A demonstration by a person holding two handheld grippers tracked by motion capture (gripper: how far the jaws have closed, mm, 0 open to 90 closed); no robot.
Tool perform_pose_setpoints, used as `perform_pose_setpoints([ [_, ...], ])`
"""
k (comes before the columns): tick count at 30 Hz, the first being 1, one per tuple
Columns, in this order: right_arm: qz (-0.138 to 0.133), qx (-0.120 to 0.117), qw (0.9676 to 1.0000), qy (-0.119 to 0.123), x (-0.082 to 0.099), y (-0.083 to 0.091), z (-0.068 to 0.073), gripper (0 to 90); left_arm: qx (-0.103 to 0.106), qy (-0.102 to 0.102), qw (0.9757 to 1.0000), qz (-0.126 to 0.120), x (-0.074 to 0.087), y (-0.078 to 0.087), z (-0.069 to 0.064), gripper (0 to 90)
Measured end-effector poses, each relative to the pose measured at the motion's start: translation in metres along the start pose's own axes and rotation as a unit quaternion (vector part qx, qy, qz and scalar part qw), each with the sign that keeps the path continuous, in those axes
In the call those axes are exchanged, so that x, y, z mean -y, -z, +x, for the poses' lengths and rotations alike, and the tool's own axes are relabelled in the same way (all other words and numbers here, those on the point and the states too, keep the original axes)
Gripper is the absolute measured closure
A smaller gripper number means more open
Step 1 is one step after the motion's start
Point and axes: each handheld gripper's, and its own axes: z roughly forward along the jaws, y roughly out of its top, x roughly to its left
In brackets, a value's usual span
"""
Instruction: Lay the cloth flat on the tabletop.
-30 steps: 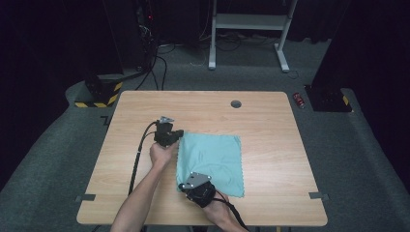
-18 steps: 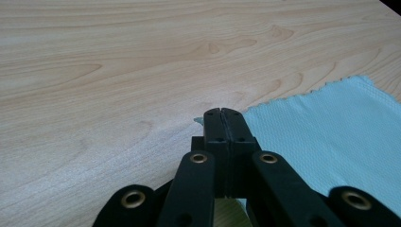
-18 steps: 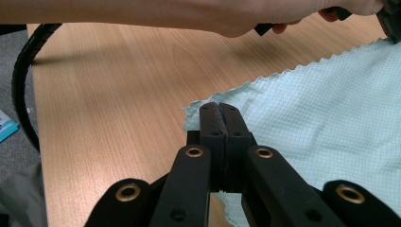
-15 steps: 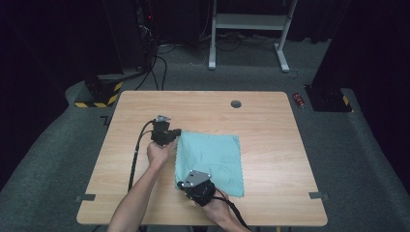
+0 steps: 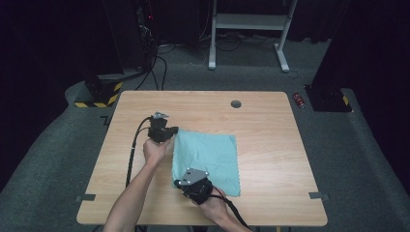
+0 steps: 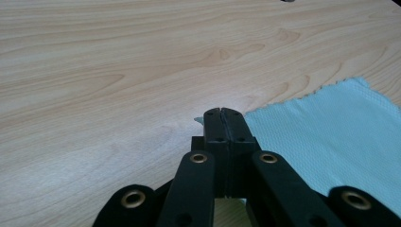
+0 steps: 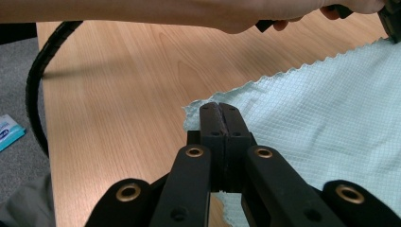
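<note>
Fingers first, at the near edge: we see the right gripper (image 5: 183,182) low on the wooden surface (image 5: 270,145), its two black fingers (image 7: 211,124) pressed together on the near left corner of the light blue cloth (image 5: 209,157). From the right gripper view the cloth's zigzag edge peeks out on either side of the closed tips, so we take that corner as pinched. The person's right hand (image 5: 212,209) holds this gripper from below, with its cable trailing toward the surface's near edge.

Further in, the cloth lies flat and spread, left of the surface's middle. At its far left corner we find the left gripper (image 5: 173,131), held by the left hand (image 5: 155,151), whose forearm crosses the near left part of the surface. In the left gripper view its fingers (image 6: 231,124) are also shut tight, tips sitting right on the cloth's corner, a sliver of fabric showing beside them.

Beyond the cloth, near the far edge, we note a small dark round hole (image 5: 236,104) in the surface
</note>
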Motion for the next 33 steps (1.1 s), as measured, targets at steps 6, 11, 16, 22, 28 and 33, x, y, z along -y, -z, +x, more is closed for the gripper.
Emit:
perform_pose_setpoints([
  [6,-0.008,-0.006,0.9999,0.003,-0.010,-0.004,0.004,90.0,-0.009,-0.001,1.0000,-0.003,-0.001,0.010,0.006,90.0],
  [11,-0.019,-0.010,0.9998,0.001,-0.015,-0.004,0.006,90.0,-0.016,-0.001,0.9998,-0.008,-0.003,0.020,0.009,90.0],
  [16,-0.022,-0.009,0.9997,0.000,-0.013,-0.001,0.005,90.0,-0.017,-0.004,0.9998,-0.009,-0.003,0.020,0.007,90.0],
  [22,-0.023,0.002,0.9996,-0.013,-0.002,0.006,0.002,90.0,-0.009,-0.006,0.9999,-0.010,-0.003,0.011,-0.001,90.0],
  [28,-0.027,0.017,0.9990,-0.030,0.016,0.017,-0.003,90.0,-0.001,-0.015,0.9998,-0.014,-0.004,0.004,-0.013,90.0],
  [33,-0.030,0.029,0.9982,-0.045,0.029,0.024,-0.007,90.0,0.006,-0.035,0.9993,-0.008,-0.011,-0.003,-0.025,90.0],
])
